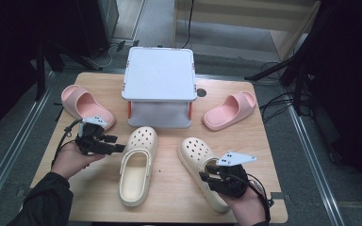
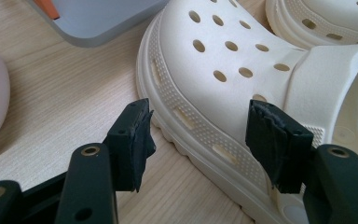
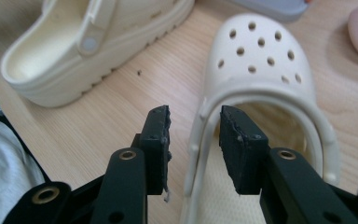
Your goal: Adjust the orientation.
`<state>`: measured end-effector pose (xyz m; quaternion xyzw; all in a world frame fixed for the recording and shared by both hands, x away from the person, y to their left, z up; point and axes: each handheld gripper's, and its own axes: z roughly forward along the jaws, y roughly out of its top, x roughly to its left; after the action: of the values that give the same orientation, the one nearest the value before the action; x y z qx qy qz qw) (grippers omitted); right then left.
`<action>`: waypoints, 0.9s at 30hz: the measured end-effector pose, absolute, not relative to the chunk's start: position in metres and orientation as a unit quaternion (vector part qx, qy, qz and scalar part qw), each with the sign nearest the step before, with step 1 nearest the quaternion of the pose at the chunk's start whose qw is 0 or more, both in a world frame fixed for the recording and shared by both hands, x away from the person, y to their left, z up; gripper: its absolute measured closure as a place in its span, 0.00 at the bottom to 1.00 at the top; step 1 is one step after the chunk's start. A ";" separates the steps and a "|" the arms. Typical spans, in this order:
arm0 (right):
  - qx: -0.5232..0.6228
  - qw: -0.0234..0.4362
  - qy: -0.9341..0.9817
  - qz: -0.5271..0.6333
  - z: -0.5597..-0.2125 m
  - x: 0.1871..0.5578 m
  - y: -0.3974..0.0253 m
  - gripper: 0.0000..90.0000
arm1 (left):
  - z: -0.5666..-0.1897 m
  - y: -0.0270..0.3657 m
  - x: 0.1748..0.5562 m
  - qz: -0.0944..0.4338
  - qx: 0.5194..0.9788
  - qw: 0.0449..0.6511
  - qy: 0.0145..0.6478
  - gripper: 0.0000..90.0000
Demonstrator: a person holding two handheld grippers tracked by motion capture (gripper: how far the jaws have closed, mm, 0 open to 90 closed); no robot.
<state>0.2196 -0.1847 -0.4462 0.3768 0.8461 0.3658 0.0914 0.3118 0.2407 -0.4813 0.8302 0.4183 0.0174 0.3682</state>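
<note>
Approach step. My right gripper (image 3: pixel 193 135) straddles the right clog (image 3: pixel 261 93) strap at the table's near right, jaws narrowly parted, not yet clamped. Left gripper (image 2: pixel 200 140) gapes wide, empty, beside the left clog (image 2: pixel 223 70). Next I judge: close, lift.

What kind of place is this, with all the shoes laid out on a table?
Probably a lab or workshop set up for recording, not a shop. A person works a handheld left gripper and right gripper over cream clogs on a small wooden table, with cables and dark stands on the carpeted floor around it.
</note>
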 end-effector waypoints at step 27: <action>0.428 0.079 0.834 0.338 -0.460 0.257 -0.142 0.87 | -0.483 0.239 0.308 0.042 0.835 0.358 0.415 0.45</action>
<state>0.2569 -0.1415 -0.4595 0.4282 0.8344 0.3377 0.0793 0.3083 0.2387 -0.4827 0.8354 0.4152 0.0417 0.3578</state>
